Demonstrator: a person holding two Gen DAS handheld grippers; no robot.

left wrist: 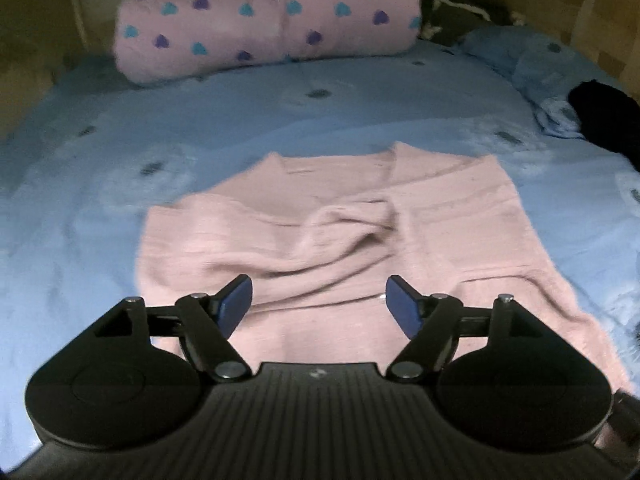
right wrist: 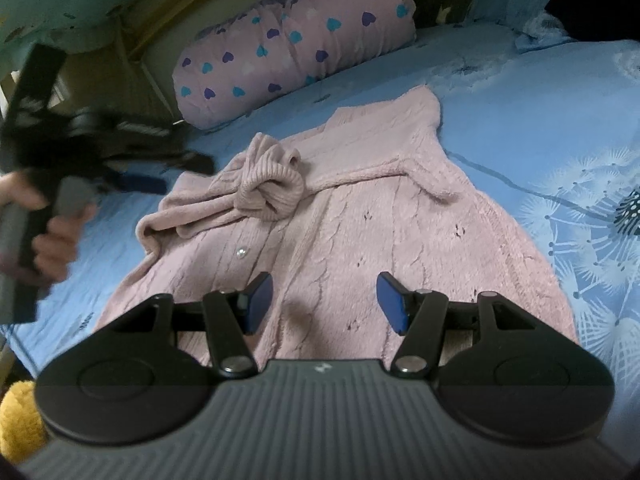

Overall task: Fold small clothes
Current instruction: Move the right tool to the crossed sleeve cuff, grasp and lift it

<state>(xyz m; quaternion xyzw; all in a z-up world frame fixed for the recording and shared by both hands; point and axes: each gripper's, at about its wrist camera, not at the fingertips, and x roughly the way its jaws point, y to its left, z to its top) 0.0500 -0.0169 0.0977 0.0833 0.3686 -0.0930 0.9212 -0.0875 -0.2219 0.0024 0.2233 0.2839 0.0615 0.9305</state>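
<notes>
The pink cardigan (right wrist: pixel 344 232) is soft cable-knit wool with ribbed cuffs and a shiny pearl-like button (right wrist: pixel 241 254). The blue bedsheet (right wrist: pixel 540 120) is smooth printed cloth; the right gripper (right wrist: pixel 325 303) is matt black ridged plastic with metal pivot pins.

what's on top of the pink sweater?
Its own sleeves, folded across the pink sweater, ribbed cuffs bunched mid-chest. Nothing else. Fabric under the sleeves is hidden.

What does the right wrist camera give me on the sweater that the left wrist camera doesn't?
Only the right wrist view shows the left gripper and the hand holding it, blurred, at the sweater's left side, plus the ribbed cuff bunched on top and a button. Only the left wrist view shows its own open fingers over the hem. Both show the pink sweater, blue bedsheet and heart-print pillow.
</notes>
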